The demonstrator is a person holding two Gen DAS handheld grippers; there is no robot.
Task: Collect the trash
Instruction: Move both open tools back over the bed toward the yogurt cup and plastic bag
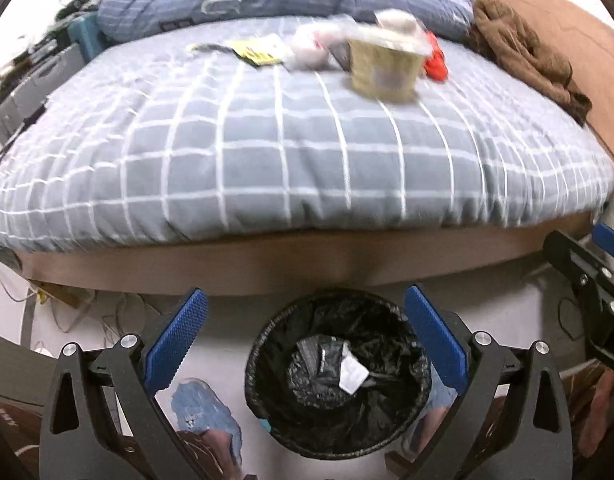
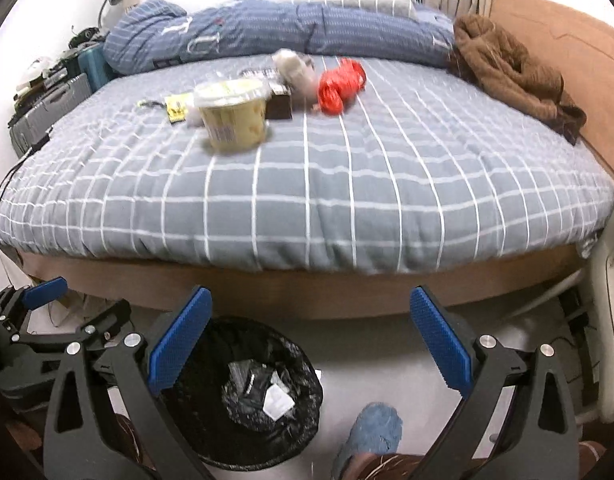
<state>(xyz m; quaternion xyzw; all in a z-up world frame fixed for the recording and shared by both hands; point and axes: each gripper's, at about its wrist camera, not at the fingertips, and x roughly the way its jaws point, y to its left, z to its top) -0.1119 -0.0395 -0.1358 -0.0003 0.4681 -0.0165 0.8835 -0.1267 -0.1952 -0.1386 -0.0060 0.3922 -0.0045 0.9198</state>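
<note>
A black-lined trash bin (image 1: 337,384) stands on the floor at the foot of the bed, with a white scrap and clear plastic inside; it also shows in the right wrist view (image 2: 251,392). My left gripper (image 1: 305,340) is open and empty above the bin. My right gripper (image 2: 311,344) is open and empty to the right of the bin. Trash lies on the bed: a yellow cup (image 2: 235,114), a red wrapper (image 2: 341,86), a crumpled white wad (image 2: 293,66), a dark box (image 2: 279,104) and a yellow packet (image 2: 175,108).
The grey checked bed (image 2: 307,184) fills the middle, with a blue duvet (image 2: 267,32) and brown garment (image 2: 507,68) at the back. A wooden bed frame (image 2: 307,292) fronts it. Luggage and clutter (image 2: 47,96) sit left. A blue slipper (image 2: 373,428) is on the floor.
</note>
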